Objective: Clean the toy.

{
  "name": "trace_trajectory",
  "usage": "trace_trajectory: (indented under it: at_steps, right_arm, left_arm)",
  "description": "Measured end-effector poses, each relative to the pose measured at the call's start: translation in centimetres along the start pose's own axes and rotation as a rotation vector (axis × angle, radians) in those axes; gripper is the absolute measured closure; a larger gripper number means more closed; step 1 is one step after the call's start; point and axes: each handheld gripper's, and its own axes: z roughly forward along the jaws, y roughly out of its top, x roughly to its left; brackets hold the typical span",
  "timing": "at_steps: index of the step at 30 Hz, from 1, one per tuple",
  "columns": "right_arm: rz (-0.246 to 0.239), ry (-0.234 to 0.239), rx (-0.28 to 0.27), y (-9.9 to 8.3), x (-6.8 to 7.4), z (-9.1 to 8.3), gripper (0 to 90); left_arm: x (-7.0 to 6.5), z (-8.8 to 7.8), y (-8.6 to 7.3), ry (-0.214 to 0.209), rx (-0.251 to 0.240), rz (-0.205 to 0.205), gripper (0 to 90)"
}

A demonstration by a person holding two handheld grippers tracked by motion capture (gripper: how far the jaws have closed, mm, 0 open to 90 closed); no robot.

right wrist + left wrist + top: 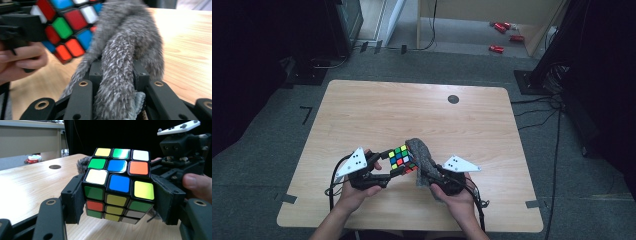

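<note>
A: Where's the cube [117, 187]?
B: Clamped btwn left gripper [384, 169] jaws, held just above table [362, 115], near front edge.
A: Right gripper [116, 75]?
B: Pinched tight on grey cloth [125, 45]; cloth presses vs cube's right side.

bare table [377, 107] open beyond the claws; cube [401, 158] and grey cloth [422, 160] blocking between them

Centre of high view: black-framed plastic puzzle cube [401, 159] w/ yellow, green, white, blue, orange, red stickers. Right beside it, fuzzy grey flecked cloth [422, 159]. Pale wood-grain tabletop [362, 110] w/ dark round spot [453, 99] upper right. Red cans [502, 35] at top, on grey floor.
</note>
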Motion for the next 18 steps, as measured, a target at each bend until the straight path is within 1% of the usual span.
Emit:
trace_trajectory:
  at_steps: [2,5,6,9,11,13,15,17,18]
  right_arm:
    - [0.012,0.016,-0.007,0.0,0.3,0.2,69.1]
    - [0.066,0.057,-0.013,-0.4,0.2,0.4,69.1]
    - [0.072,0.074,-0.005,-0.6,0.4,0.7,69.2]
    - [0.035,0.120,0.036,-1.0,1.4,1.7,69.1]
    - [0.014,0.115,0.043,-1.1,2.0,1.9,69.1]
    - [0.008,0.102,0.034,-0.9,1.8,1.7,69.2]
    - [0.021,0.082,-0.005,-0.7,1.1,0.9,69.3]
    - [0.039,0.067,-0.023,-0.5,0.7,0.6,69.3]
    - [0.042,0.071,-0.020,-0.5,0.7,0.7,69.3]
  left_arm:
    - [0.1,0.0,0.0,-0.005,-0.017,-0.027,34.7]
    - [0.1,0.0,-0.1,0.008,-0.029,-0.034,34.7]
    - [0.1,0.0,-0.1,0.011,-0.030,-0.038,34.7]
    - [0.1,-0.1,0.0,0.008,-0.037,-0.045,34.7]
    - [0.1,-0.1,0.0,0.010,-0.036,-0.038,34.7]
    - [0.2,-0.2,0.0,0.014,-0.044,-0.043,34.7]
    - [0.3,-0.3,0.0,0.011,-0.049,-0.046,34.7]
    - [0.3,-0.2,0.0,0.012,-0.042,-0.042,34.7]
    - [0.3,-0.1,-0.1,0.013,-0.039,-0.042,34.7]
